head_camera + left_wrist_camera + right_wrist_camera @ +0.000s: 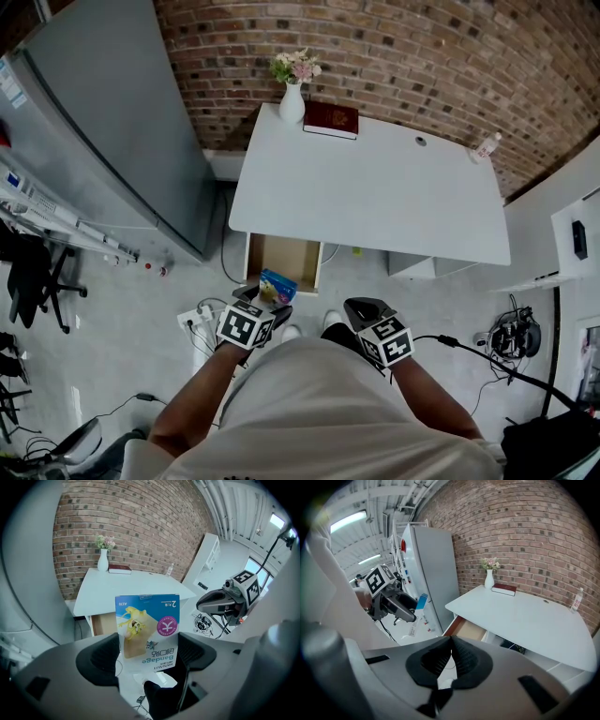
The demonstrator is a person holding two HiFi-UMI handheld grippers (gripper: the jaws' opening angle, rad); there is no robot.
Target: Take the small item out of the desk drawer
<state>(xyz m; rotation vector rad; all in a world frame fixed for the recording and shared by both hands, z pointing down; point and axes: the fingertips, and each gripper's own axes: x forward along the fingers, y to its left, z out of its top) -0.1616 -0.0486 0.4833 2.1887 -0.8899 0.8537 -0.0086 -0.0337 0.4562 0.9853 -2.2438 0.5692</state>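
risk: bandage packet [147, 625] looks pinched only by its lower edge tbh, so a quick swing could drop it into the open drawer [281, 258] | pose: left gripper [265, 300] held up just in front of the drawer, my jaws clamped on the packet | right gripper [450, 660] alongside, farther from the drawer, jaws closed, empty

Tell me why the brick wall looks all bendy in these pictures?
Head view: the brick wall bows and the white desk has curved edges, probably a wide lens bending straight lines. Left gripper view: dark rounded corners, the bandage packet sharp enough to read. Right gripper view: the wall curves too, and a ceiling light glares bright.
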